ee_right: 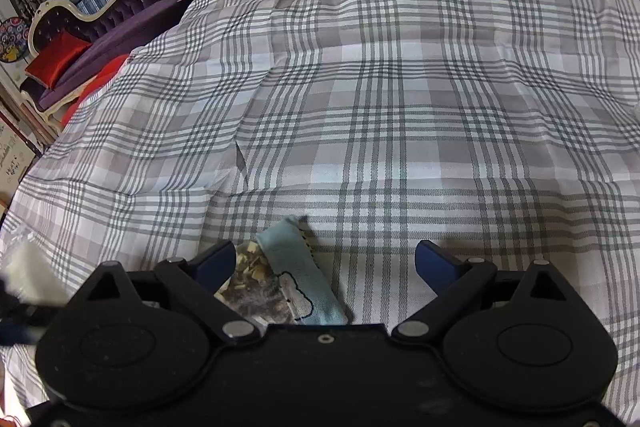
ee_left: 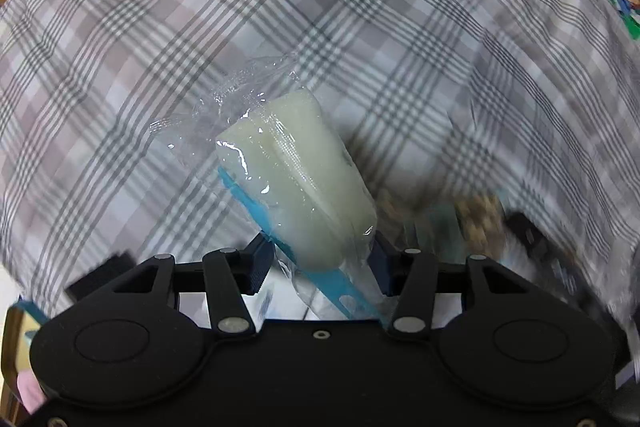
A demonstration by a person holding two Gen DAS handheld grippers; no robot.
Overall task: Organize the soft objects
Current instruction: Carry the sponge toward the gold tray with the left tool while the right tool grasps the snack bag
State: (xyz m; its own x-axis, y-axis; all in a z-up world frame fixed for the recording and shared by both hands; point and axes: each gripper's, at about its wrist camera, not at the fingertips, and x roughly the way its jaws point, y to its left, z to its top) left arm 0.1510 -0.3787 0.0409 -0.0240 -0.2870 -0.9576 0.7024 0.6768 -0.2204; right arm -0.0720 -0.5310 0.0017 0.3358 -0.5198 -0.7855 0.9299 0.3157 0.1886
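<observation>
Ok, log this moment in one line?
left gripper: shut on plastic-wrapped sponge | right gripper: open over blue cloth pouch | surface: plaid bedsheet

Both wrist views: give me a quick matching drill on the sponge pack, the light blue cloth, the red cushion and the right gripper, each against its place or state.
1 sponge pack
2 light blue cloth
3 red cushion
4 right gripper

A on the purple chaise
B open
C clamped by the left gripper
D lying on the plaid bedcover

Pairs: 1-C, 2-D, 3-A, 4-B
</observation>
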